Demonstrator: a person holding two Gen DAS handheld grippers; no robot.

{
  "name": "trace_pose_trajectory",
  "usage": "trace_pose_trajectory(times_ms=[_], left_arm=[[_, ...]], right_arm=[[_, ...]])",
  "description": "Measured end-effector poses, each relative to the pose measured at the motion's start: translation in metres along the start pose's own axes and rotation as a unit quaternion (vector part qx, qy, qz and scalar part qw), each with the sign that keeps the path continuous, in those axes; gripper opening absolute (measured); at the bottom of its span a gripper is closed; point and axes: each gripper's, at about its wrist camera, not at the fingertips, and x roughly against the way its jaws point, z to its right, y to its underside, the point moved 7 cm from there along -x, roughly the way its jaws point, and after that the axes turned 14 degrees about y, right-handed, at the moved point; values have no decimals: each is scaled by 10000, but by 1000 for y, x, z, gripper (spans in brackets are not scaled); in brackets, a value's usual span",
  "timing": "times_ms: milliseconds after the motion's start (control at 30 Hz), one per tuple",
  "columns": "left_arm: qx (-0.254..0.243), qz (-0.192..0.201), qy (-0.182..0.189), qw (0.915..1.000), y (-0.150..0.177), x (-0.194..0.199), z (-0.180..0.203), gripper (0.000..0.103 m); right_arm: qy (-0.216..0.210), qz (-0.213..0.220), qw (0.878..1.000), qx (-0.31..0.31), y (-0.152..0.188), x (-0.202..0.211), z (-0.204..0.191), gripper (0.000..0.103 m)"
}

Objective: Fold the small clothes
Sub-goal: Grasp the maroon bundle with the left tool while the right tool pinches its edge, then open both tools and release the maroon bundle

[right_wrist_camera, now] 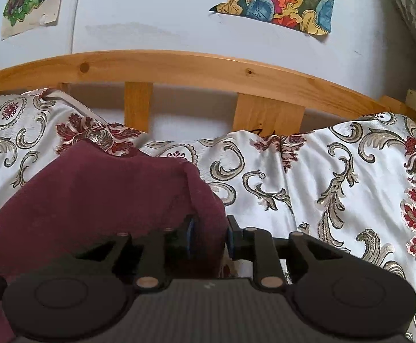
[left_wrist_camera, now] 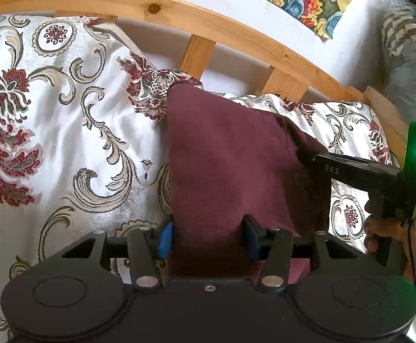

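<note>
Cloth place: the maroon cloth [left_wrist_camera: 236, 157] is laid on the bedspread [left_wrist_camera: 65, 128], near the wooden headboard [left_wrist_camera: 196, 20] at 12 o'clock.
Left gripper [left_wrist_camera: 209, 238]: jaws are held about half open, with the near cloth edge lying between them; the pads do not appear to press it.
Right gripper [right_wrist_camera: 209, 238]: jaws are parted only a little, a cloth fold sits between them; whether it is pinched cannot be told.
Axis: the long axis is run from 6 to 12 o'clock, the far corner pointed at 11 in the left view.
Step advice: both edges should be let go evenly and flat, so that the fold is kept square.
</note>
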Motion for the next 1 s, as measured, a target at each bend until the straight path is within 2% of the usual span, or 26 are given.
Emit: trace_pose_trajectory(times_ms=[333, 433, 467, 700, 833, 900, 1000], left_arm=[[-40, -25, -45, 10000, 0, -1, 2, 55], [-45, -36, -43, 10000, -1, -1, 1, 56], [-38, -40, -39, 10000, -1, -1, 1, 58], [174, -38, 27, 9998, 1, -1, -1, 78], [122, -39, -21, 9999, 1, -1, 2, 83], [115, 24, -76, 9999, 0, 1, 2, 88], [67, 190, -129, 9997, -5, 7, 5, 95]], right_arm=[[123, -10, 9999, -110, 2, 3, 8, 44], [95, -17, 9998, -194, 2, 4, 11, 53], [84, -17, 9997, -217, 3, 5, 12, 59], [4, 83, 9990, -437, 6, 11, 24, 84], [69, 132, 9972, -732, 10, 16, 36, 91], [78, 185, 9962, -842, 11, 22, 40, 98], [97, 322, 9933, -1107, 14, 39, 46, 103]])
